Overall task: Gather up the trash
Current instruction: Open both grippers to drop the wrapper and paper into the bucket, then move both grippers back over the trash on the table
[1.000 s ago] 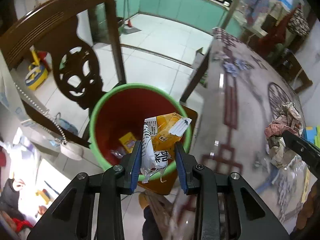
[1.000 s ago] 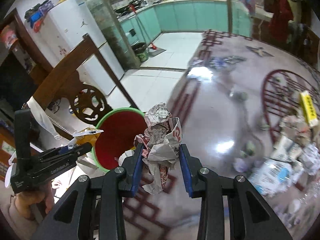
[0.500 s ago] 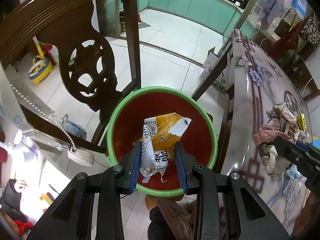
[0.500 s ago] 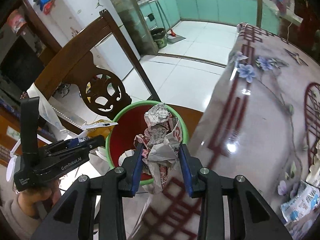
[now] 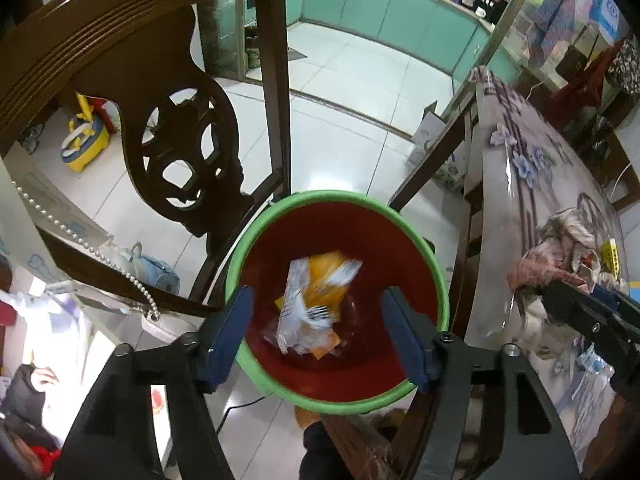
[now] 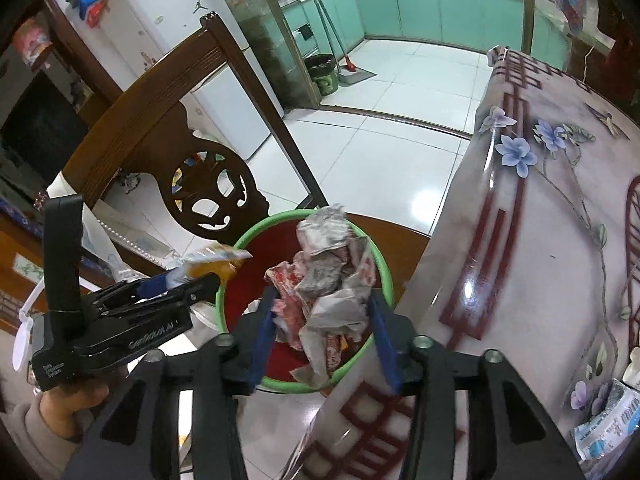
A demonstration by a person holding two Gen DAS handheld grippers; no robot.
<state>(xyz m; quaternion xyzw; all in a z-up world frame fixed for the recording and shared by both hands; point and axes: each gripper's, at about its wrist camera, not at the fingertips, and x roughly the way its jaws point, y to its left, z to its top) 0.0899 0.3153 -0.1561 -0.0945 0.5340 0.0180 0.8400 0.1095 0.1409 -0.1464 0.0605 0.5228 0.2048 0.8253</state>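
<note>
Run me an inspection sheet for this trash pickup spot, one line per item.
Surface: glossy floral table, beside the bin.
Job's things: green-rimmed red bin on the floor; blurred orange wrapper over its inside; crumpled paper wad above it.
Clutter: blue-white packet on the table.
Grippers: left gripper open; right gripper has the wad between its fingers, grip unclear.
Cables: thin dark cable on the floor.
Surroundings: carved wooden chair, teal cabinets.
</note>
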